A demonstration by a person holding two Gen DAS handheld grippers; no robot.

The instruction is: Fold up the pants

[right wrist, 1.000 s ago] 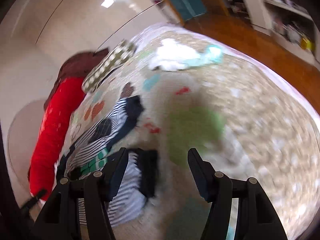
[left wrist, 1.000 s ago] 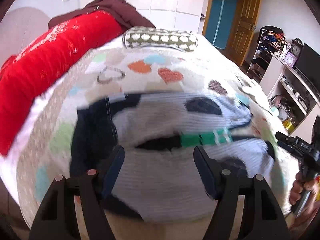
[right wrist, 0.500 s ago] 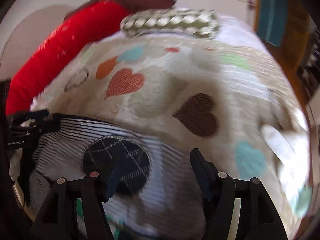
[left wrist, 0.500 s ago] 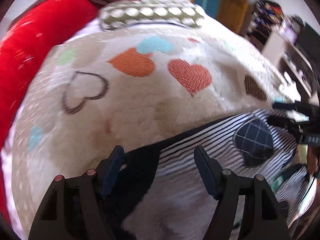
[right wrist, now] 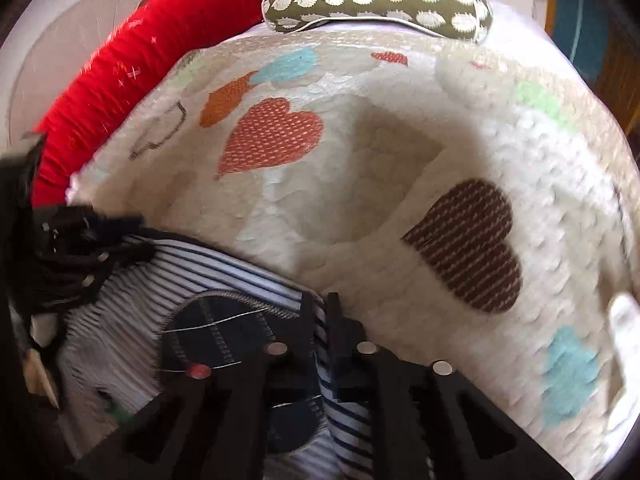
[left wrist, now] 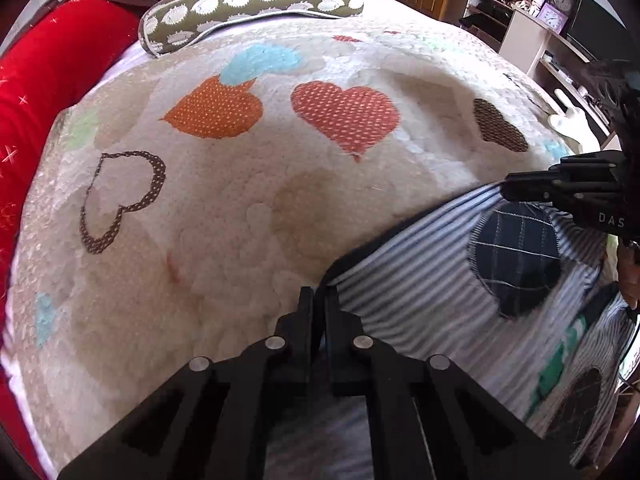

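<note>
The striped blue-and-white pants (left wrist: 420, 292) with a dark checked round patch (left wrist: 516, 256) lie on the cream heart-print blanket (left wrist: 240, 200). My left gripper (left wrist: 318, 300) is shut on the pants' dark-edged far corner. My right gripper (right wrist: 320, 308) is shut on the far edge of the pants (right wrist: 224, 280) beside the round patch (right wrist: 224, 328). Each gripper shows in the other's view: the right one (left wrist: 560, 188) at the right edge, the left one (right wrist: 80, 248) at the left edge.
A red bolster (left wrist: 36, 92) and a brown cloth lie along the bed's left side. An olive dotted pillow (left wrist: 256, 4) lies at the head. Shelves and a door stand at the far right (left wrist: 520, 8). A white cloth (right wrist: 624, 340) lies on the bed's right.
Both grippers moved to the far edge of the pants and closed from open onto the fabric. The views now look across the blanket toward the pillow.
</note>
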